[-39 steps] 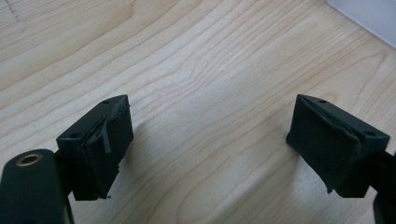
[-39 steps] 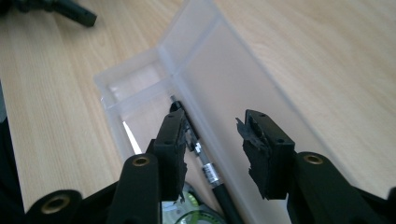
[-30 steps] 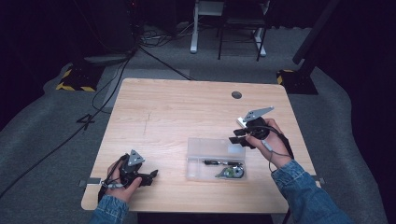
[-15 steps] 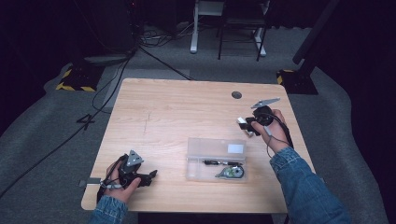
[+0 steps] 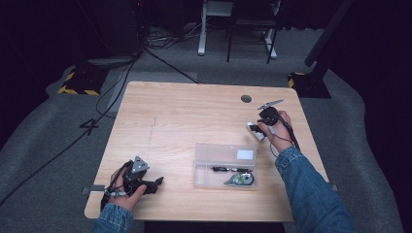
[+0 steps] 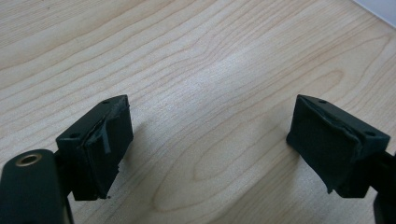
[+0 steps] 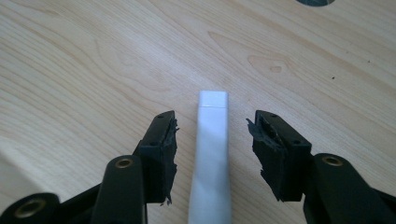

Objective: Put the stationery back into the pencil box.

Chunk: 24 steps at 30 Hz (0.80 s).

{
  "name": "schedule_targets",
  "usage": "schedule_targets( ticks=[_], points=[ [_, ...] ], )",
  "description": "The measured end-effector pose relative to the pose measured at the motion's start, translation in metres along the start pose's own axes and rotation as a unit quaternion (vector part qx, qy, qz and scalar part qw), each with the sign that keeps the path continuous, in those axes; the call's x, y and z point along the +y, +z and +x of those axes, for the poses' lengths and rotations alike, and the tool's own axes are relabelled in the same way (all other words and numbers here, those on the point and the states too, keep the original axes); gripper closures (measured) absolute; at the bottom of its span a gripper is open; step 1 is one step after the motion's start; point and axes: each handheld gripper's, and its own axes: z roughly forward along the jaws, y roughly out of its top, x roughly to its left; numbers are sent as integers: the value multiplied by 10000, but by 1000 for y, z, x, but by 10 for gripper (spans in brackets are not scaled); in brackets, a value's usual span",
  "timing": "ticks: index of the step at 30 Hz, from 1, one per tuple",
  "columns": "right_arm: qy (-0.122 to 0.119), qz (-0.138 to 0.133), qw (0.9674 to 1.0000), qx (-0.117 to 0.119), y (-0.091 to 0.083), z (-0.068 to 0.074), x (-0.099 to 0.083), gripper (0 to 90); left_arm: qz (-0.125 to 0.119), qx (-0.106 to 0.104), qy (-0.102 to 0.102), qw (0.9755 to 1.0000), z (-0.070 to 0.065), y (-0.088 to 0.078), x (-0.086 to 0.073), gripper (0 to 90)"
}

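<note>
A long white block [image 7: 212, 154] lies flat on the wooden table [image 5: 194, 111], near the right edge [image 5: 253, 129]. My right gripper [image 5: 257, 131] straddles it low over the tabletop, its jaws a little off each side [image 7: 212, 128]. Those jaws have just been opening and now stand open, with a gap between each pad and the block. At the front left, my left gripper [image 5: 156, 183] rests on the table, pointing right. It is open [image 6: 210, 140], with bare wood between its pads.
A clear plastic box [image 5: 204, 148] sits front of centre, holding a pen [image 5: 228, 169] and a small round gadget [image 5: 241, 179]. A dark cable hole [image 5: 246, 98] is at the far right of the table. Chairs and cables stand beyond the far edge.
My right hand has moved from beside the box toward the far right and down to the table. The left hand has stayed put.
</note>
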Motion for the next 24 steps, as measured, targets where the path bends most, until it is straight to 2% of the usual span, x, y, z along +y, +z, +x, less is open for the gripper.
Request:
schedule_targets(
  ticks=[4, 9, 11, 16, 20, 24],
  points=[
    [89, 121, 9999, 18, 10, -4, 1, 519, -11, -16, -16, 10000, 1, 1, 0, 127],
    [60, 286, 9996, 53, 22, -3, 3, 567, 4, -11, -38, 10000, 1, 1, 1, 127],
    [40, 354, 9994, 56, 25, -1, 4, 575, 15, -1, 14, 10000, 2, 1, 1, 124],
    [73, 437, 9990, 79, 27, -1, 3, 620, 4, -5, -6, 10000, 2, 2, 2, 119],
    [69, 525, 9986, 74, 24, -2, 3, 701, 20, 2, 16, 10000, 2, 2, 2, 115],
    [-74, 643, 9979, 34, 22, -1, 2, 710, 28, 24, 37, 10000, 3, 2, 3, 113]
  ],
)
